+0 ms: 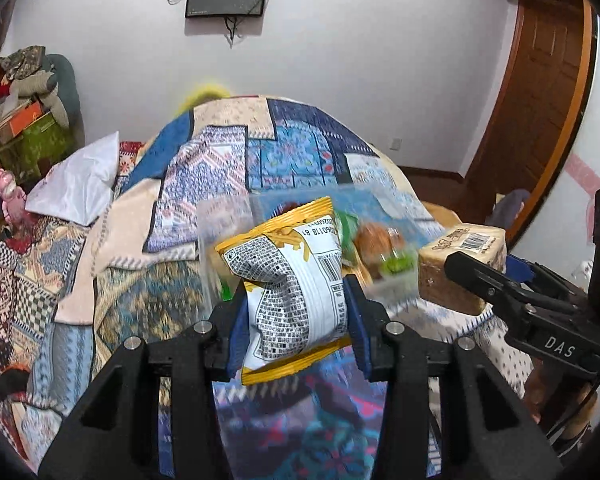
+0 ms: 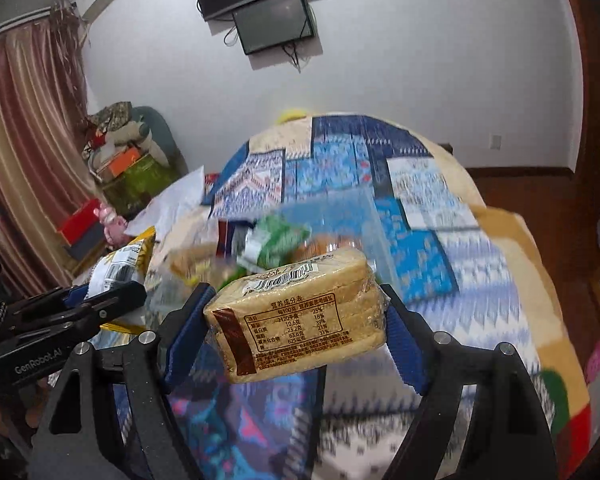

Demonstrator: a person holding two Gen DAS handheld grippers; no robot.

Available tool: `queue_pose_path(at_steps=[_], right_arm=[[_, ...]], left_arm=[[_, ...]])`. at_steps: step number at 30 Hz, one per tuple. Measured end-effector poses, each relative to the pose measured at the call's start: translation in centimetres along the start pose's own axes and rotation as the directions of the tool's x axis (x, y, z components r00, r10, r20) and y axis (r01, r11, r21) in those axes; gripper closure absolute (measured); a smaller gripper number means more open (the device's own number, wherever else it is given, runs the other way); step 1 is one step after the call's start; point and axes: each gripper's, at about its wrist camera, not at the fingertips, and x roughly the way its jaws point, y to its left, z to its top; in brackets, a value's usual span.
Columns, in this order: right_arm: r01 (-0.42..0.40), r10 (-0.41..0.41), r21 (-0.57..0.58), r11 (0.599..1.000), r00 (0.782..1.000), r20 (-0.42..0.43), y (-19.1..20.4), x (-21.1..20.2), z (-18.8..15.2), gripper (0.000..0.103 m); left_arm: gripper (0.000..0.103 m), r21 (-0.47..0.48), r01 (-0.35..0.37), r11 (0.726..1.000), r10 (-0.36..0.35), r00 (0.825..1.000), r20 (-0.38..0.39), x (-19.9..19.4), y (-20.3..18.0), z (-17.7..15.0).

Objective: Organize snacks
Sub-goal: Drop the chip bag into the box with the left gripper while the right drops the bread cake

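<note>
We clench the left hand-held gripper (image 1: 296, 312) on the chip bag (image 1: 288, 284) and the right hand-held gripper (image 2: 296, 320) on the cake pack (image 2: 296, 320); the blurred, seemingly clear bin (image 1: 228, 216) lies just ahead, below both.

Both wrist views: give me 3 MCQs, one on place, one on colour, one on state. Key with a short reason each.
1. Where is the clear plastic container relative to the two held snacks?
A. Beyond them, on the patterned bedspread
B. On the floor by the door
C. On top of the wall screen

2. What colour are the edges of the chip packet?
A. Red
B. Yellow
C. Purple

3. What is the state of the right gripper?
A. Open and empty
B. Shut on the wrapped cake block
C. Out of view

Answers:
1 A: the container shows past both grippers, resting on the bedspread.
2 B: yellow trim runs along the packet's top and bottom in the left gripper.
3 B: both blue pads press the block's ends.
</note>
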Motion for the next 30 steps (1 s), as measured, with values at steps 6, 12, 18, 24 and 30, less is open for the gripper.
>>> queue_pose_path(at_steps=[6, 12, 18, 24, 30], right_arm=[[0.002, -0.002, 0.007, 1.0, 1.0, 0.01, 0.0, 3.1, 1.6, 0.025], [0.015, -0.015, 0.003, 1.0, 1.0, 0.017, -0.3, 6.1, 2.0, 0.025], [0.047, -0.047, -0.018, 0.999, 0.999, -0.017, -1.2, 7.6, 1.0, 0.023], [0.046, -0.048, -0.027, 0.999, 0.995, -0.083, -1.6, 7.9, 0.5, 0.023], [0.043, -0.044, -0.018, 0.999, 0.996, -0.083, -1.6, 6.5, 1.1, 0.023]], left_arm=[[0.06, -0.011, -0.006, 1.0, 0.006, 1.0, 0.0, 2.8, 1.2, 1.8], [0.06, -0.005, -0.006, 1.0, 0.006, 1.0, -0.008, 6.6, 1.6, 2.5], [0.058, 0.005, -0.012, 1.0, 0.012, 1.0, -0.018, 8.8, 1.6, 1.9], [0.038, 0.009, 0.002, 1.0, -0.002, 1.0, -0.007, 8.0, 1.3, 1.9], [0.037, -0.012, 0.008, 1.0, -0.008, 1.0, 0.002, 5.9, 1.6, 1.8]])
